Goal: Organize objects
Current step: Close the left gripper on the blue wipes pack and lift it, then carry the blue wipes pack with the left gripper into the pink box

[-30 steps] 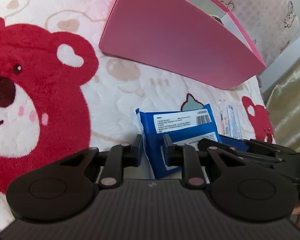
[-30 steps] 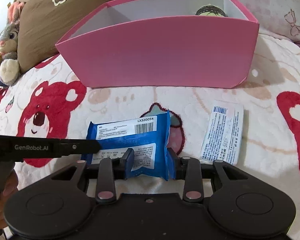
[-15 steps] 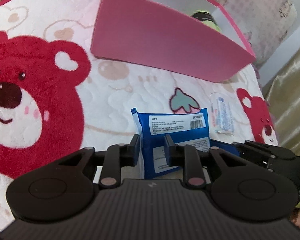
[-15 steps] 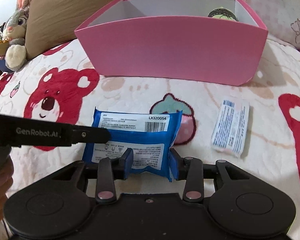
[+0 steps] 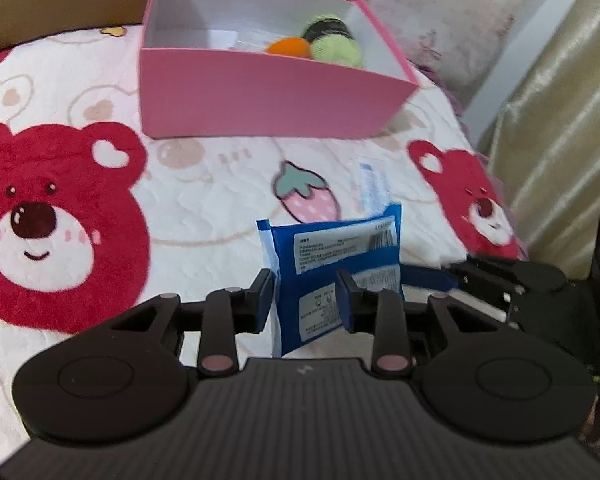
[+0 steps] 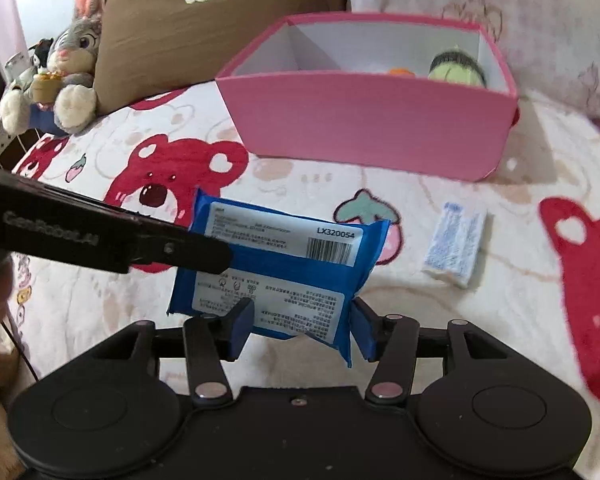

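Both grippers clamped on one blue packet, held above the bear-print blanket.

Left gripper (image 5: 305,298): fingers closed onto the near edge of the blue packet (image 5: 339,264); packet stands on edge between the pads, label side facing 3 o'clock. Right gripper (image 6: 301,328): pads pressed against the lower part of the same packet (image 6: 280,268), fingers narrowly apart, only as wide as the packet. In the right wrist view the left gripper's finger enters from 9 o'clock and touches the packet's left end. Packet is lifted, tilted, clear of the blanket (image 6: 319,184). Pink box (image 6: 371,132) sits at 12 o'clock, well apart, with a green-and-black item (image 6: 457,68) inside. Small white sachet (image 6: 455,244) lies flat at 2 o'clock of the packet, near but not touching.
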